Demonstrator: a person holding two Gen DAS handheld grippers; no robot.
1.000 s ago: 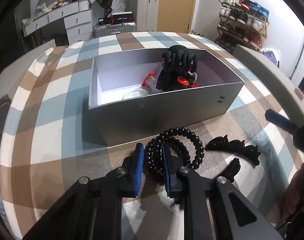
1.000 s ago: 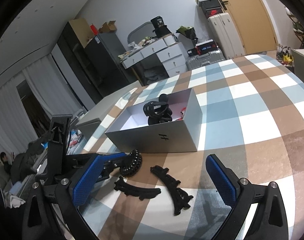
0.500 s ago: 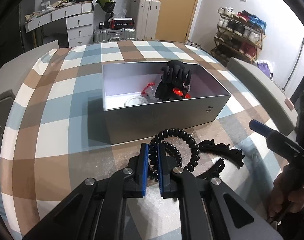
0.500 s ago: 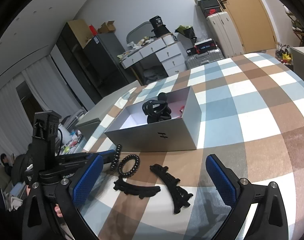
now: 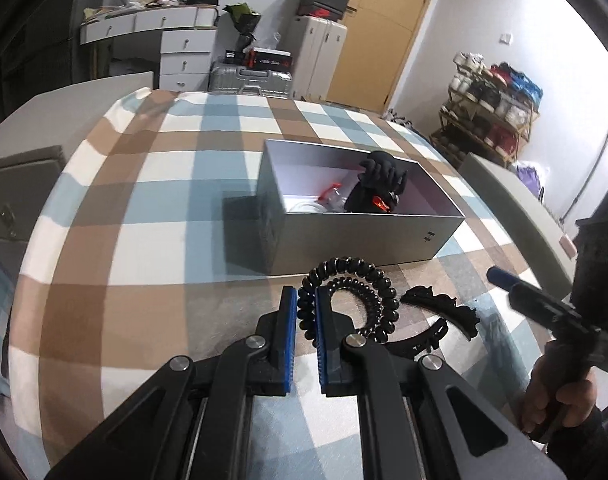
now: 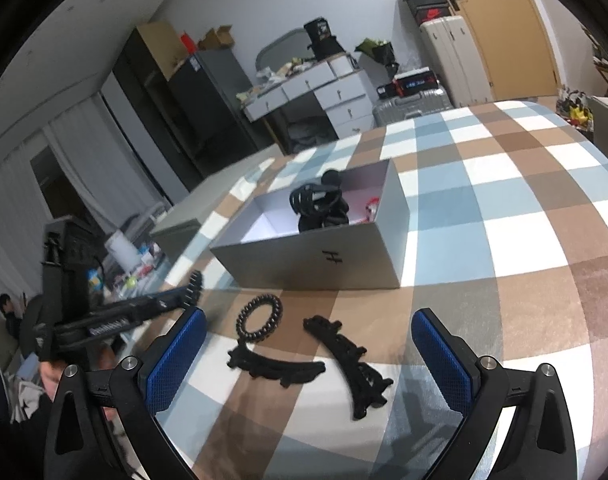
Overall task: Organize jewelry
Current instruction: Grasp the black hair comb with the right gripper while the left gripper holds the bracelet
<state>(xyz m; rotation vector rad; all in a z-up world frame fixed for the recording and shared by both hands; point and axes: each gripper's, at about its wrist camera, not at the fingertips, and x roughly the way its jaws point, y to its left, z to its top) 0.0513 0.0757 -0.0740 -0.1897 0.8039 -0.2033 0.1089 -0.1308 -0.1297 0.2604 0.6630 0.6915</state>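
While we're pinching the beaded bracelet in the left gripper, lifted just in front of the silver box, the right gripper is hanging wide open and empty. The bracelet looks light and floppy, so gripping across the strand seems safest. A spiral hair tie and two hair clips are lying near the box.
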